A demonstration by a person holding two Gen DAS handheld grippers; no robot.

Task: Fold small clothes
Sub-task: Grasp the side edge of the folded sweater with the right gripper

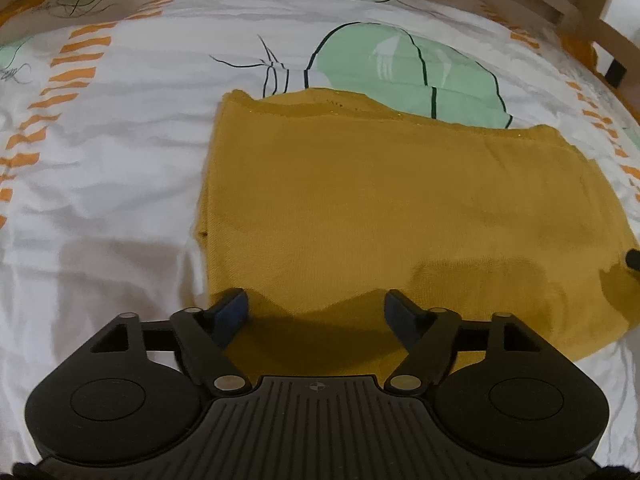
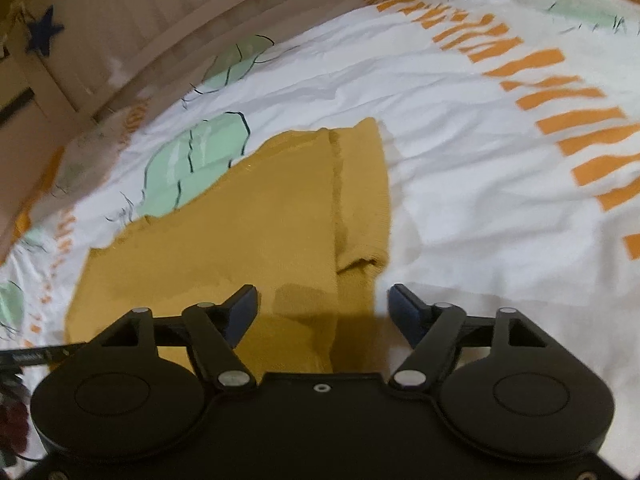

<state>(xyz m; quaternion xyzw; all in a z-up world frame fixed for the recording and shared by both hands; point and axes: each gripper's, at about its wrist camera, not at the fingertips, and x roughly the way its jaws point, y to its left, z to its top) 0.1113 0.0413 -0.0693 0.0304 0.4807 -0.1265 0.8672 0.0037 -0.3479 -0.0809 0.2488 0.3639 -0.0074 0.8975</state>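
A mustard-yellow knitted garment (image 1: pixel 380 208) lies folded flat on the bed. In the left wrist view my left gripper (image 1: pixel 316 306) hangs open over the garment's near edge, close to its left corner, with only flat cloth below the gap. In the right wrist view the same garment (image 2: pixel 248 232) shows a folded strip with a cuffed end (image 2: pixel 362 200) along its right side. My right gripper (image 2: pixel 322 304) is open above that near right corner, its left finger over the cloth and its right finger over the sheet. Nothing is pinched in either gripper.
The bed sheet (image 1: pixel 120 168) is white with orange stripes and green leaf prints. A wooden bed rail (image 2: pixel 132 52) runs along the far side, and wooden slats (image 1: pixel 592 12) stand at the far right. A dark tip of the other gripper (image 1: pixel 634 260) shows at the right edge.
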